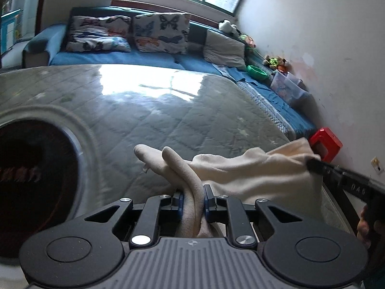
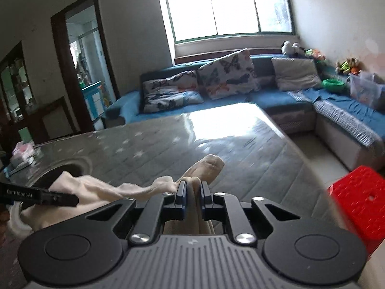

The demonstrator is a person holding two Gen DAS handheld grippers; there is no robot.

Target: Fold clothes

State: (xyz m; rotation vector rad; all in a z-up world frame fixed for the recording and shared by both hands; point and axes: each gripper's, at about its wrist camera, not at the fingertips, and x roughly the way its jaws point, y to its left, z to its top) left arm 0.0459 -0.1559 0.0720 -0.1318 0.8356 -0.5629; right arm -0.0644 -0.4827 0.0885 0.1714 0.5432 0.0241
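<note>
1. The surface [image 1: 168, 110] is a broad grey quilted pad under a glossy cover, filling the middle of both views, with a dark round opening [image 1: 28, 175] at its near left. Window glare lies across its far part.
2. A blue corner sofa [image 2: 276, 101] runs along the far side and the right wall, carrying butterfly-print cushions [image 2: 226, 77] and a grey cushion [image 2: 294, 73]. A red plastic stool [image 2: 358, 202] stands on the floor at the near right.
3. The cream garment [image 1: 252, 171], soft and fleecy, hangs stretched between the two grippers above the near edge of the surface, sagging in the middle. It is bunched rather than spread.
4. The left gripper [image 1: 193, 201] has its fingers drawn narrow on a thick roll of the cream cloth, which sticks out beyond the tips.
5. The right gripper [image 2: 192, 195] likewise has its fingers nearly together, pinching a fold of the same garment; a rounded end pokes out ahead of it.
6. Judged step: the garment is picked up at two points, ready for spreading or a first fold.
7. The next move likely calls for pulling the hands apart to take out the sag, then laying the cloth flat on the grey pad, clear of the round opening.
</note>
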